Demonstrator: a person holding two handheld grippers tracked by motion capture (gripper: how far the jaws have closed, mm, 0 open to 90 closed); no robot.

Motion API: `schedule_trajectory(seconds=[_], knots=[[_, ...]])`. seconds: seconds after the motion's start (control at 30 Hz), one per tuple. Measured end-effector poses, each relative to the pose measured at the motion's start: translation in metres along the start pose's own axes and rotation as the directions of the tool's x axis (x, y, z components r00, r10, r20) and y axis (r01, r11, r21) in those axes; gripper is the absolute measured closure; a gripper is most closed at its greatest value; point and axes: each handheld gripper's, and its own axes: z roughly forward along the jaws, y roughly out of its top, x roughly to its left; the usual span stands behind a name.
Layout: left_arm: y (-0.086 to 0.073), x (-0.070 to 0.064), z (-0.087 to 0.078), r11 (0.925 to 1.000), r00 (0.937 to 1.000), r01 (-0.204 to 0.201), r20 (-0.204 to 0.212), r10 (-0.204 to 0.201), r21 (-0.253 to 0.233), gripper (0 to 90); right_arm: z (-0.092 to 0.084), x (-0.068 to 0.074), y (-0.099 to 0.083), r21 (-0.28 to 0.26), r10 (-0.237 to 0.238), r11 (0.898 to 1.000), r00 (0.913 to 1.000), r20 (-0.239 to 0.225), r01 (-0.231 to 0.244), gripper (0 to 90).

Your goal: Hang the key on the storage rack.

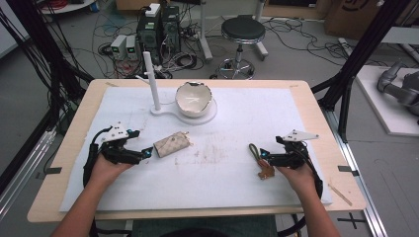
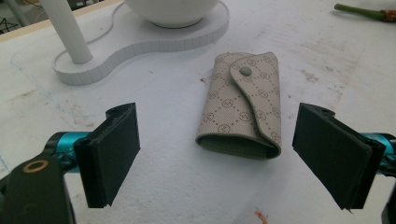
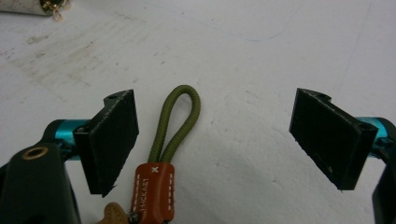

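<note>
On the mat point(image 1: 222, 173), by item:
Pouch point(image 1: 171, 144): left of centre, flat, long axis slanting up to the right, flap snapped shut.
Left gripper point(image 1: 147, 152): jaws wide apart, nothing held, pouch just ahead of them.
Strap point(image 1: 261, 160): right of centre, green loop pointing away from the person, brown tab nearest.
Right gripper point(image 1: 264, 155): jaws spread, empty, over the strap.

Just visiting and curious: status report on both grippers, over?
Left gripper open, beige patterned snap-flap key pouch ahead, untouched. Right gripper open over olive cord loop with brown leather tab. Nothing in the way.
</note>
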Motion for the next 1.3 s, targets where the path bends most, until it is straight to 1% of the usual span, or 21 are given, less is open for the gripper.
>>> schedule_trajectory(seconds=[0.07,0.1,0.17,0.2,0.23,0.3,0.37,0.47,0.63,0.67,0.7,0.77,0.8,0.83,0.87,0.93,0.97,1.07,1.1,1.17,1.3], knots=[[0.001,0.001,0.001,1.0,1.0,0.004,-0.004,-0.004,0.001,14.8,0.001,0.001,0.0,0.004,0.001,1.0,1.0,-0.004,-0.001,15.6],[0.001,-0.001,0.001,1.0,1.0,0.0,-0.004,0.0,0.003,14.8,0.004,0.004,0.0,0.022,-0.006,1.0,0.9997,-0.023,0.007,15.6],[0.001,-0.001,0.001,1.0,1.0,-0.004,-0.004,0.004,0.0,14.8,0.007,0.008,-0.001,0.041,-0.032,0.999,0.9989,-0.033,0.033,15.6],[0.002,-0.002,0.001,1.0,0.9999,-0.008,-0.007,0.008,0.003,14.8,0.007,0.008,-0.001,0.041,-0.032,0.999,0.9989,-0.033,0.033,15.6],[0.002,-0.002,0.001,1.0,0.9999,-0.01,-0.006,0.01,0.002,14.8,0.008,0.011,-0.001,0.062,-0.057,0.996,0.9976,-0.041,0.059,15.6],[0.002,-0.003,0.001,0.9999,0.9999,-0.01,-0.007,0.01,0.005,14.8,0.009,0.012,-0.002,0.072,-0.06,0.995,0.997,-0.049,0.064,15.6],[0.002,-0.003,0.0,1.0,0.9999,-0.009,-0.01,0.009,0.002,14.8,0.011,0.014,-0.004,0.102,-0.075,0.991,0.9955,-0.057,0.081,15.6],[0.002,-0.003,0.0,1.0,0.9999,-0.01,-0.01,0.01,0.001,14.8,0.013,0.015,-0.005,0.12,-0.081,0.989,0.9949,-0.06,0.088,15.6],[0.002,-0.003,0.001,0.9998,0.9998,-0.019,-0.01,0.019,0.011,14.9,0.019,0.015,-0.009,0.183,-0.09,0.978,0.9931,-0.074,0.102,16.4],[0.002,-0.003,0.001,0.9998,0.9998,-0.019,-0.01,0.019,0.011,14.8,0.02,0.015,-0.009,0.194,-0.093,0.975,0.9925,-0.08,0.107,19.1],[0.002,-0.003,0.002,0.9997,0.9997,-0.021,-0.014,0.022,0.011,14.8,0.02,0.015,-0.011,0.208,-0.1,0.971,0.9906,-0.093,0.118,24.1],[0.002,-0.003,0.002,0.9998,0.9998,-0.018,-0.012,0.018,0.01,14.8,0.02,0.015,-0.011,0.213,-0.106,0.969,0.9894,-0.099,0.125,24.7],[0.001,-0.002,0.001,0.9998,0.9998,-0.014,-0.017,0.014,0.011,14.8,0.018,0.014,-0.011,0.211,-0.109,0.969,0.9887,-0.104,0.129,29.0],[0.001,-0.002,0.001,0.9998,0.9998,-0.014,-0.017,0.014,0.011,14.9,0.018,0.014,-0.011,0.211,-0.109,0.969,0.9887,-0.104,0.129,29.0],[0.001,-0.002,0.001,0.9998,0.9997,-0.015,-0.017,0.016,0.011,14.9,0.017,0.014,-0.011,0.218,-0.101,0.969,0.9897,-0.102,0.121,33.0],[0.001,-0.002,0.001,0.9999,0.9998,-0.013,-0.015,0.013,0.008,14.8,0.015,0.013,-0.011,0.218,-0.103,0.968,0.9894,-0.102,0.123,43.8],[0.001,-0.002,0.001,0.9999,0.9998,-0.01,-0.016,0.01,0.006,14.8,0.013,0.013,-0.011,0.223,-0.098,0.967,0.9897,-0.104,0.12,53.1],[0.001,-0.002,0.001,0.9999,0.9998,-0.014,-0.016,0.014,0.008,14.9,0.011,0.014,-0.01,0.232,-0.092,0.966,0.9905,-0.103,0.113,65.4],[0.001,-0.002,0.001,0.9999,0.9998,-0.014,-0.016,0.014,0.008,14.8,0.011,0.014,-0.01,0.232,-0.092,0.966,0.9905,-0.103,0.113,65.4],[0.002,-0.002,0.002,0.9999,0.9998,-0.012,-0.012,0.012,0.009,14.8,0.011,0.015,-0.009,0.236,-0.1,0.964,0.9899,-0.101,0.121,69.1],[0.001,-0.002,0.003,0.9997,0.9997,-0.019,-0.013,0.019,0.018,14.9,0.012,0.016,-0.006,0.231,-0.098,0.965,0.9894,-0.108,0.12,70.6]])
